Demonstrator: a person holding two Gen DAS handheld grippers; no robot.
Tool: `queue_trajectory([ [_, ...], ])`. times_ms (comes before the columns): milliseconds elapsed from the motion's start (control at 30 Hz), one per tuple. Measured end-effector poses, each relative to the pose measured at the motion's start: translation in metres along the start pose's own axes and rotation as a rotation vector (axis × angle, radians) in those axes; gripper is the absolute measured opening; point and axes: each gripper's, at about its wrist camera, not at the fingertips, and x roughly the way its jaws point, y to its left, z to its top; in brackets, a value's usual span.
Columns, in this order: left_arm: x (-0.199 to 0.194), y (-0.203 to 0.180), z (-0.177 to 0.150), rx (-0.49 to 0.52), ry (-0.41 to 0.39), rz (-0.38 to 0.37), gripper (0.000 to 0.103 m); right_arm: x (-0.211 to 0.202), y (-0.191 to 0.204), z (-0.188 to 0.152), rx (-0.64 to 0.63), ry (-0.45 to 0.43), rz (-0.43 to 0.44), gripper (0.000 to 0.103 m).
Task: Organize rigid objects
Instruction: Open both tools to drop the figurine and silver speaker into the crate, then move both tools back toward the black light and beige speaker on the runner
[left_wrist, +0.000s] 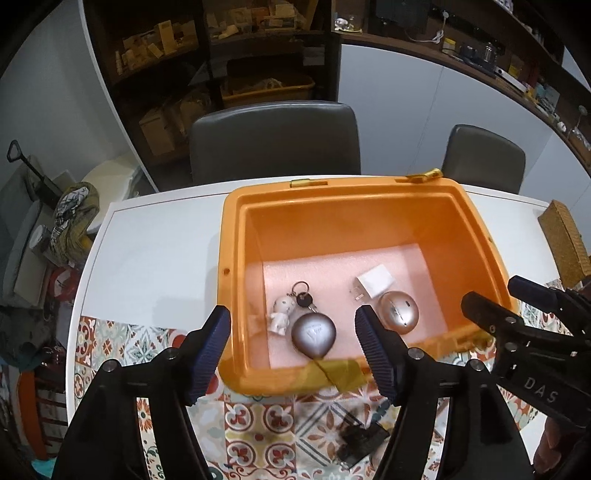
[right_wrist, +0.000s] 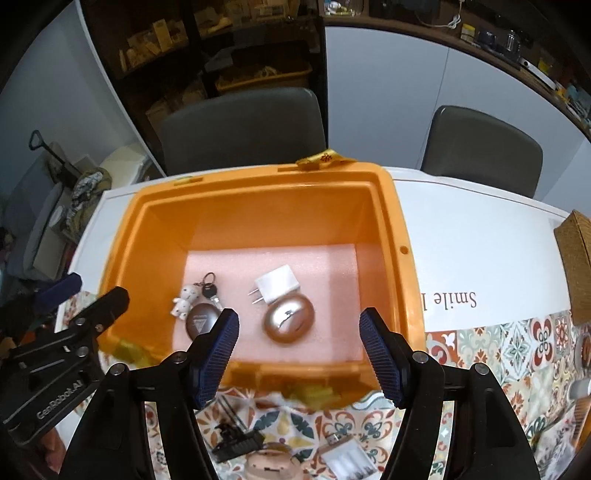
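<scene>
An orange bin (left_wrist: 236, 236) (right_wrist: 402, 236) with a pink foam floor stands on the table. Inside lie a key ring with a white figurine (left_wrist: 280, 314) (right_wrist: 184, 299) and a silver teardrop fob (left_wrist: 313, 334) (right_wrist: 201, 323), a white plug adapter (left_wrist: 373, 282) (right_wrist: 277, 286) and a round silver gadget (left_wrist: 399, 312) (right_wrist: 290, 319). My left gripper (left_wrist: 291, 312) (right_wrist: 94, 288) hangs open over the bin's near left side, with nothing between its pads. My right gripper (right_wrist: 299, 314) (left_wrist: 498, 291) hangs open over the near right side, holding nothing.
A patterned cloth (left_wrist: 258, 417) (right_wrist: 498, 350) covers the near table. On it lie a black clip (left_wrist: 360, 439) (right_wrist: 236, 441), a white battery case (right_wrist: 347, 459) and a brown figure (right_wrist: 269, 465). A wicker box (left_wrist: 565, 236) (right_wrist: 576, 258) sits at right. Two grey chairs stand behind the table.
</scene>
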Motion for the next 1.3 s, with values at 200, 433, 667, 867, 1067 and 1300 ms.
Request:
queue_trajectory([
  [200,-0.018,-0.004,-0.017,0.007,-0.024,-0.002,0.07,-0.027,-0.005,-0.02,0.018,-0.048,0.011,0.068],
  [433,-0.035,-0.002,-0.039,-0.008,-0.031,-0.016,0.07,-0.049,-0.004,-0.043,0.025,-0.094,0.012,0.068],
  [667,-0.048,0.0,-0.064,-0.032,-0.031,-0.04,0.074,-0.068,0.003,-0.069,0.0,-0.128,0.019,0.068],
  [867,-0.055,0.001,-0.087,-0.042,-0.032,-0.037,0.077,-0.076,0.006,-0.092,-0.009,-0.142,0.035,0.07],
  [1067,-0.058,0.002,-0.109,-0.053,-0.031,-0.032,0.083,-0.073,0.006,-0.114,-0.002,-0.129,0.047,0.075],
  [1300,-0.055,0.005,-0.128,-0.076,-0.009,-0.027,0.085,-0.059,0.006,-0.137,0.006,-0.068,0.078,0.075],
])
